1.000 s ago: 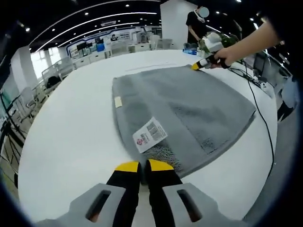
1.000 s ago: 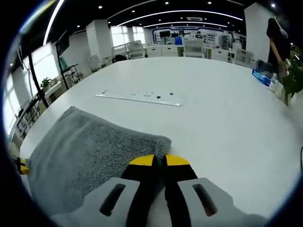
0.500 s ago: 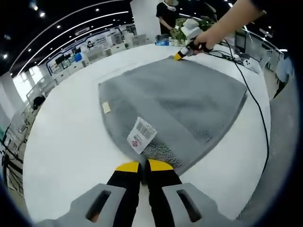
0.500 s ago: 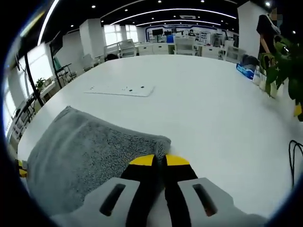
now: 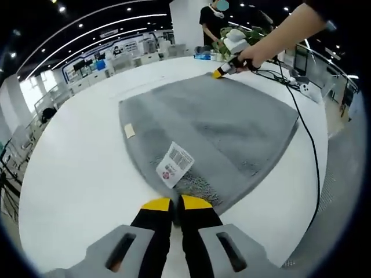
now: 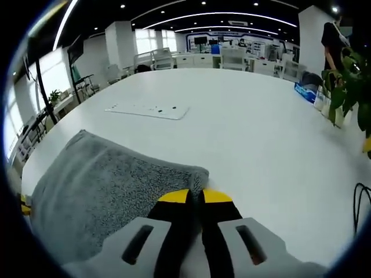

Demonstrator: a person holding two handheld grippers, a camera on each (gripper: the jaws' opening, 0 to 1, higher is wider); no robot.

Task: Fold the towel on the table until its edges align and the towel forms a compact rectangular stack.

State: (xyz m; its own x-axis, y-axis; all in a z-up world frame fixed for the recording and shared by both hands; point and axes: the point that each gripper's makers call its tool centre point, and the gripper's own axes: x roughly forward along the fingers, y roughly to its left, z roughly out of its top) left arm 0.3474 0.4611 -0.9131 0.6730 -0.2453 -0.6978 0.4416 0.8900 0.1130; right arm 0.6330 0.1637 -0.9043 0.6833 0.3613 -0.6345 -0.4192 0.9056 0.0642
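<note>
A grey towel (image 5: 214, 127) lies spread on the round white table (image 5: 75, 174), with a white paper tag (image 5: 175, 164) and a small cream label (image 5: 128, 131) on its near part. My left gripper (image 5: 176, 204) is shut on the towel's near corner. In the left gripper view the right gripper (image 5: 223, 70), held by a person's hand, pinches the far corner. In the right gripper view my right gripper (image 6: 195, 197) is shut on a corner of the grey towel (image 6: 110, 191), which stretches away to the left.
A black cable (image 5: 307, 127) runs along the table's right side. A white power strip (image 6: 147, 110) lies on the table beyond the towel. Potted plants (image 6: 348, 75) and a blue box (image 6: 306, 92) stand at the right edge. A person (image 5: 211, 23) stands behind the table.
Both views have shifted slightly with the hands. The towel stays stretched flat between the two shut grippers.
</note>
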